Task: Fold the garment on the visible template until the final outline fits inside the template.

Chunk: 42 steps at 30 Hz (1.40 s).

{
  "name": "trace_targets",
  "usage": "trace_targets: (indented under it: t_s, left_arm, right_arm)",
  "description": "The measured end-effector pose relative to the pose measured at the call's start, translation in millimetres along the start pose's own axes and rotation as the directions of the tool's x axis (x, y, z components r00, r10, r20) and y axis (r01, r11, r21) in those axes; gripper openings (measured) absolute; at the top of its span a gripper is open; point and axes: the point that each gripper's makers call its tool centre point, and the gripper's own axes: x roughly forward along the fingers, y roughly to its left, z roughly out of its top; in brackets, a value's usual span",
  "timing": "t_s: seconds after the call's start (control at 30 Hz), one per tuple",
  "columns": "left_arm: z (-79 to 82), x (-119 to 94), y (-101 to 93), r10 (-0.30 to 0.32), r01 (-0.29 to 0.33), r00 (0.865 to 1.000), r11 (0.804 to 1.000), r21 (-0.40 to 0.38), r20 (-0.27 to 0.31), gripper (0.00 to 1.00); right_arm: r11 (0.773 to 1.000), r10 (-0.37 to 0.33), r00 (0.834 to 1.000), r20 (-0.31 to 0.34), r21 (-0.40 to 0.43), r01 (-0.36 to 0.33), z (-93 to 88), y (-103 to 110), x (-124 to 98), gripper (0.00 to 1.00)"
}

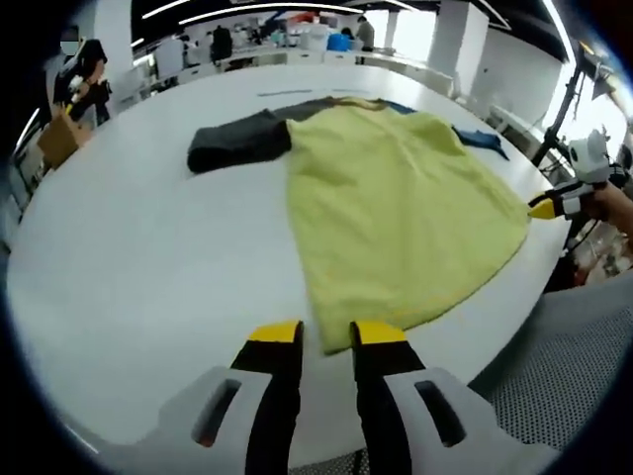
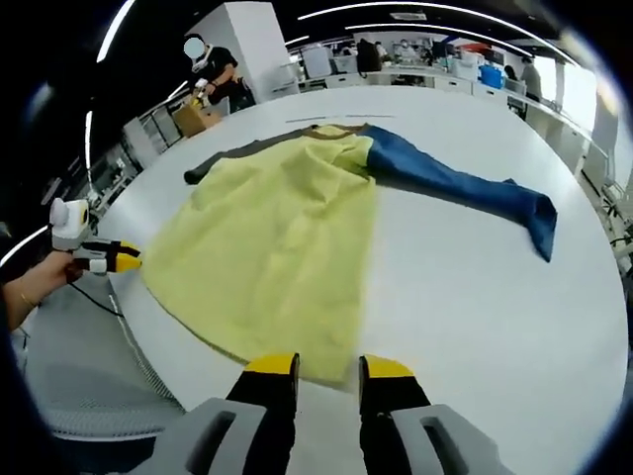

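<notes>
Left gripper view: both hand-held grippers [image 1: 325,334] [image 2: 328,365] are held open, empty, at the yellow garment's [image 1: 396,208] hem; both corners should be gripped evenly.

Bright, even light from ceiling strips [image 2: 415,14], window glare [image 1: 593,109], heavy fisheye bending and slight overall softness.

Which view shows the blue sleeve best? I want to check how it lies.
The right gripper view: the blue sleeve stretches out fully beside the yellow garment. The left gripper view shows just its end past the garment's far edge.
</notes>
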Motion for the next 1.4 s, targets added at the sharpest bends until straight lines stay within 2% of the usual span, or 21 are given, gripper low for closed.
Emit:
trace_targets:
  t_s: [0.1, 0.27, 0.37, 0.57, 1.03, 1.4]
  left_arm:
    - [0.7, 0, 0.7, 0.006, -0.006, 1.0, 1.0, 0.004, 0.003, 0.16]
    - [2.0, 1, -0.7, 0.009, -0.009, 1.0, 1.0, 0.013, 0.001, 0.11]
    - [2.2, 3, -1.8, 0.008, -0.008, 1.0, 1.0, -0.024, 0.002, 0.05]
    - [1.4, 2, -1.3, 0.007, -0.007, 1.0, 1.0, -0.028, -0.009, 0.0]
    - [3.0, -16, -8.9, -0.009, 0.009, 1.0, 0.999, -0.04, -0.009, 0.0]
    - [-4.2, -24, -13.9, -0.028, 0.026, 0.999, 0.997, -0.072, -0.022, 0.0]
  right_arm:
    - [0.996, -0.041, 0.999, -0.022, -0.078, 0.039, -2.6, -4, 0, 0.12]
    - [0.997, -0.033, 0.999, -0.026, -0.077, 0.031, -2.6, -4, 1, 0.05]
    - [0.997, -0.038, 0.999, -0.035, -0.07, 0.035, -4.2, -6, 1, 0.0]
    - [1.0, 0.002, 1.0, -0.029, -0.026, -0.003, -5.2, -4, 1, 0.0]
    - [0.992, 0.027, 0.997, -0.071, -0.12, -0.036, -18.2, 4, -16, 0.0]
    - [0.993, 0.023, 0.997, -0.078, -0.115, -0.032, -29.1, 11, -28, 0.0]
